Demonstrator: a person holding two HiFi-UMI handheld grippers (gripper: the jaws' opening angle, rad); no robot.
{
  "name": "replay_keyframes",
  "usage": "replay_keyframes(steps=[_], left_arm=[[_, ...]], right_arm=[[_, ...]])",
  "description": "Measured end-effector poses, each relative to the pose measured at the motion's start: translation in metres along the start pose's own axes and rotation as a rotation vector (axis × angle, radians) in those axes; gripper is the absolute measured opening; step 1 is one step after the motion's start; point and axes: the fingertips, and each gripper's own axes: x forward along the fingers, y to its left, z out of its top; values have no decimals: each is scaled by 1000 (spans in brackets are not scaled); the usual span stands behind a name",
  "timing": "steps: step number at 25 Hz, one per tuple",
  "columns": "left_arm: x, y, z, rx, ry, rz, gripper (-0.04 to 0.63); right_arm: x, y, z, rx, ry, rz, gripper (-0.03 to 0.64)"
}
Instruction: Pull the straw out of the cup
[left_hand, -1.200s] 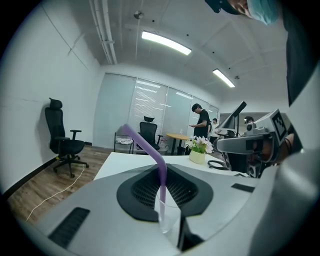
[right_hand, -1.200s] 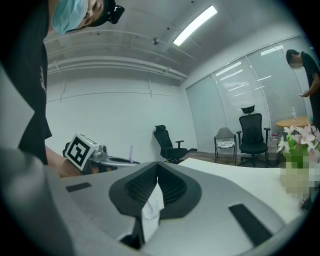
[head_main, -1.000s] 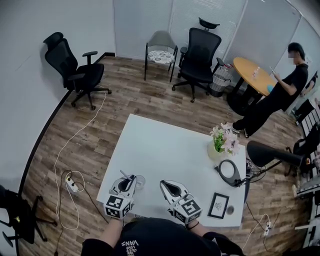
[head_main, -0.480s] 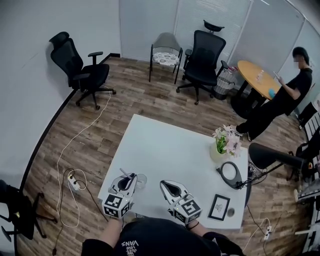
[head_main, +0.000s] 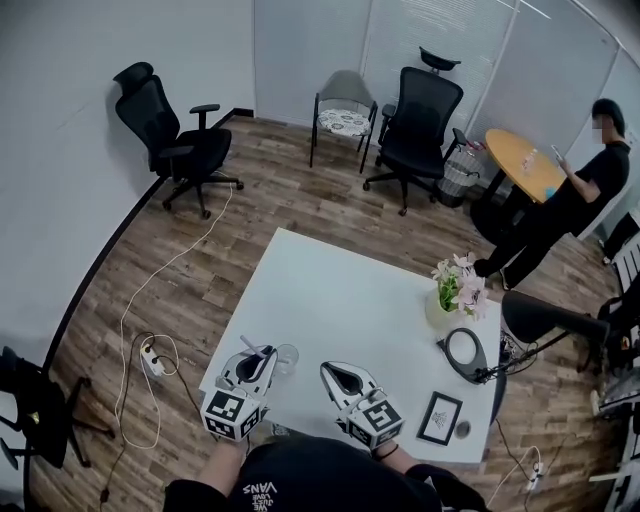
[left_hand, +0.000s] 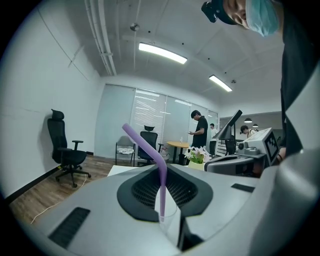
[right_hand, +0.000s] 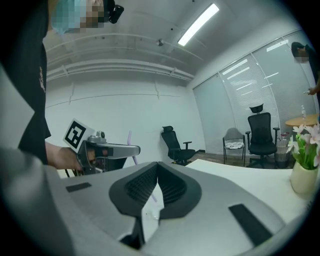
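White table (head_main: 330, 300), office floor around. Clear cup (head_main: 286, 358) sits at its near left edge. Left gripper (head_main: 262, 354) pinches the purple straw (left_hand: 161, 185) near its bend. Right gripper (head_main: 328, 368) is pressed together, empty. The straw is likely light and crushable; grip the stem lightly.

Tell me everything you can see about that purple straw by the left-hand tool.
The straw is pale purple, looks like plastic, and is the bendy kind. Its lower length stands nearly upright with its foot inside a clear cup; above the elbow the top slants off to one side. It is not yet pulled out. The left gripper has its jaws closed in on the upright part, apparently pinching it. The cup stands near the front edge of the white table.
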Motion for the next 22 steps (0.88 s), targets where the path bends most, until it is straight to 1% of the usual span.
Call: replay_keyframes(steps=[7, 14, 22], left_arm=[[-17, -2, 22, 16, -51, 27, 37], [-30, -14, 40, 34, -89, 26, 37], [-49, -23, 52, 32, -121, 39, 37]], right_arm=[[0, 9, 0, -4, -4, 33, 17], [-1, 15, 2, -7, -6, 59, 17], [2, 26, -1, -12, 0, 108, 17]])
